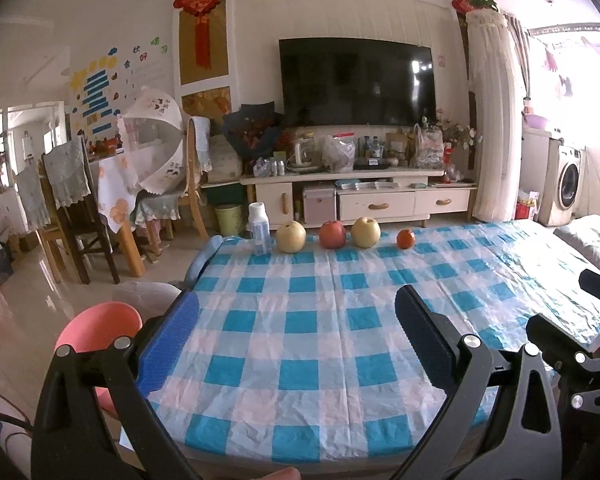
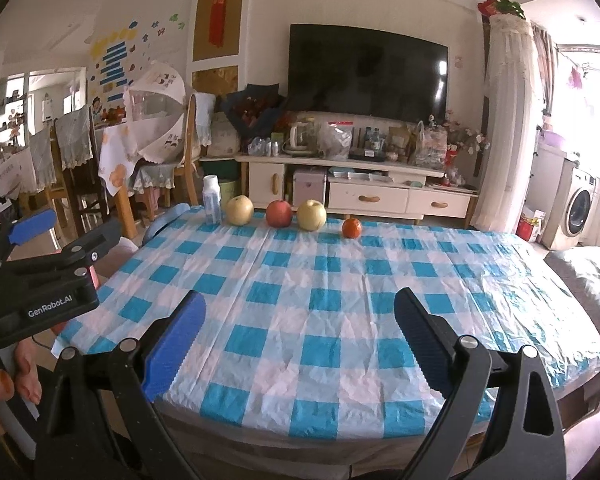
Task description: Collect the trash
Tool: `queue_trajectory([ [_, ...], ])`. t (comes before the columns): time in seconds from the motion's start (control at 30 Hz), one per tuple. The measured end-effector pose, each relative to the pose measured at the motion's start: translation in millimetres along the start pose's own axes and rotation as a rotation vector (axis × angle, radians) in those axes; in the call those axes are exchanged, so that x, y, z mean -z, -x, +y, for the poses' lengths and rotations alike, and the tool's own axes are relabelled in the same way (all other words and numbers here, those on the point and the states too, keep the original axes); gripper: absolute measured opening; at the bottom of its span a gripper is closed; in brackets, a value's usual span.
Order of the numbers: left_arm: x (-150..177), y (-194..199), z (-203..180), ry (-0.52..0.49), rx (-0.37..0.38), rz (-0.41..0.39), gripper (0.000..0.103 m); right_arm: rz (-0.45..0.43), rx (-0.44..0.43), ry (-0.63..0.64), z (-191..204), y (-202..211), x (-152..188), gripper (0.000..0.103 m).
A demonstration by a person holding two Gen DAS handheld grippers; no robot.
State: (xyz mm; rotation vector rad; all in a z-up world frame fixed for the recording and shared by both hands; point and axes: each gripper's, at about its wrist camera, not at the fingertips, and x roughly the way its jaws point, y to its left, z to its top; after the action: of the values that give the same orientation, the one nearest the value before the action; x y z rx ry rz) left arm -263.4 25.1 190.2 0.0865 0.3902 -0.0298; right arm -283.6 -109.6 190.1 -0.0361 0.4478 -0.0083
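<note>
You held the left gripper (image 1: 296,328) and the right gripper (image 2: 300,328) spread wide with nothing between the fingers, both above the near edge of the checked tablecloth (image 2: 320,300). The small white bottle (image 2: 211,199) stood at the far edge, just beside a pear (image 2: 239,210); its label was unreadable. The left gripper's body read "GenRobot.AI".

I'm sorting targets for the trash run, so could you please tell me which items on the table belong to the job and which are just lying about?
Job: bottle, likely the trash.

Lying about: left pear, apple, right pear, orange, tablecloth.
</note>
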Motion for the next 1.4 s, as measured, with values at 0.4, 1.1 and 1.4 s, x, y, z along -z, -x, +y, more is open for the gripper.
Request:
queue_trajectory([
  [0.4,-2,7,-1,0.011,0.006,-0.016,0.099,-0.03,0.012,-0.012,-5,15,-5,0.094],
  [1.1,-10,18,-7,0.006,0.012,-0.031,0.099,-0.052,0.012,-0.013,-5,21,-7,0.094],
  [1.4,-11,17,-7,0.001,0.015,-0.028,0.099,-0.047,0.014,-0.014,-7,19,-7,0.095],
])
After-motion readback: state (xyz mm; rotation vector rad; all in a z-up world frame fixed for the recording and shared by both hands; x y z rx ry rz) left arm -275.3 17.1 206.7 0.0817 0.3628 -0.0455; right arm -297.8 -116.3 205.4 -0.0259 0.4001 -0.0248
